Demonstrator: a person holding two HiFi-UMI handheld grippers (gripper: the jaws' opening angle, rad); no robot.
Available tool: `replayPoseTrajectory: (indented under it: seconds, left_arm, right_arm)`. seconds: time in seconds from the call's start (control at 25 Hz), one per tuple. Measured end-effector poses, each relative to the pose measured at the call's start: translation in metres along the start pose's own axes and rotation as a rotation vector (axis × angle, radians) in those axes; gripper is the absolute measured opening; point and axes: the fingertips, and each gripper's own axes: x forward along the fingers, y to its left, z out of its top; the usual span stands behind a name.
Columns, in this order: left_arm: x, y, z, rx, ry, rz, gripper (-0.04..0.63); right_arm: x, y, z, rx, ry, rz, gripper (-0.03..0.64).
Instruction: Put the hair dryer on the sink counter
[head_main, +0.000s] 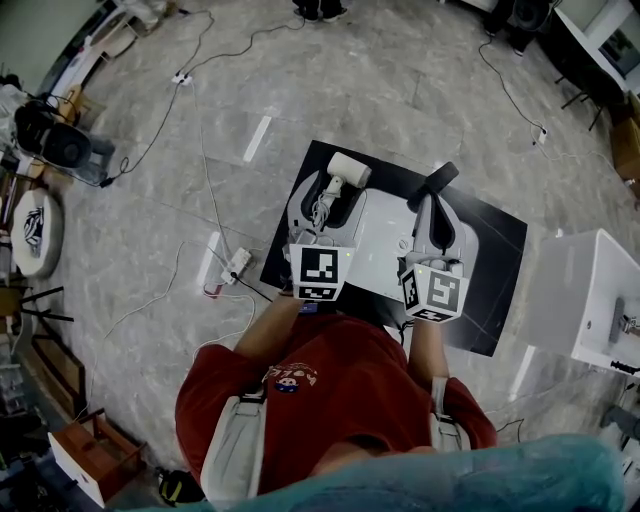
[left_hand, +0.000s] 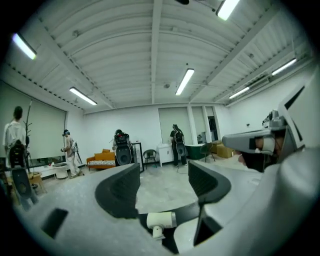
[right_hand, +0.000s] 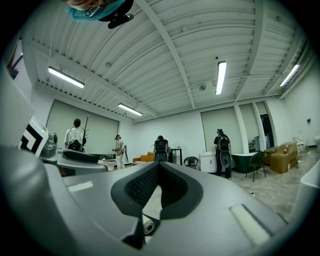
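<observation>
The white hair dryer (head_main: 346, 170) lies at the far edge of a small white table (head_main: 385, 250), seen in the head view. My left gripper (head_main: 327, 203) hovers just short of it with its jaws open. In the left gripper view the hair dryer (left_hand: 160, 220) shows low between the spread jaws of the left gripper (left_hand: 165, 186), and nothing is held. My right gripper (head_main: 440, 182) is beside it to the right, dark tips together and empty. In the right gripper view its jaws (right_hand: 159, 187) meet, and a bit of the hair dryer (right_hand: 148, 227) peeks below. A white sink counter (head_main: 585, 290) stands far right.
The table stands on a black mat (head_main: 497, 262). A power strip (head_main: 236, 263) and cables lie on the floor to the left. A speaker (head_main: 55, 142) and clutter line the left wall. Several people (left_hand: 176, 145) stand across the room.
</observation>
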Motion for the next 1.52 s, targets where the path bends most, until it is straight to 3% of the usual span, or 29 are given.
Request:
replayPoseTrajectory:
  seconds: [0.16, 0.36, 0.68, 0.96, 1.16, 1.32, 1.52]
  left_arm:
    - [-0.019, -0.006, 0.038, -0.014, -0.118, -0.005, 0.298]
    - [-0.026, -0.010, 0.061, 0.033, -0.214, -0.018, 0.298]
    - [-0.025, -0.010, 0.066, 0.019, -0.238, -0.012, 0.290]
    - [-0.022, -0.012, 0.061, 0.032, -0.242, -0.014, 0.231]
    - [-0.026, -0.008, 0.063, -0.003, -0.264, 0.003, 0.172]
    - [-0.027, -0.008, 0.064, 0.072, -0.266, -0.004, 0.132]
    - [-0.026, -0.008, 0.062, 0.089, -0.271, 0.002, 0.089]
  right_arm:
    - [-0.008, 0.002, 0.010, 0.003, -0.031, 0.005, 0.002]
    - [-0.011, 0.005, 0.019, 0.005, -0.057, 0.004, 0.002]
    - [-0.009, 0.007, 0.020, -0.010, -0.048, 0.012, 0.002]
    - [-0.008, 0.009, 0.016, -0.010, -0.042, 0.016, 0.002]
    - [-0.008, 0.014, 0.017, -0.016, -0.040, 0.019, 0.002]
    - [-0.006, 0.016, 0.017, -0.021, -0.039, 0.019, 0.002]
    - [-0.006, 0.017, 0.016, -0.030, -0.035, 0.021, 0.002]
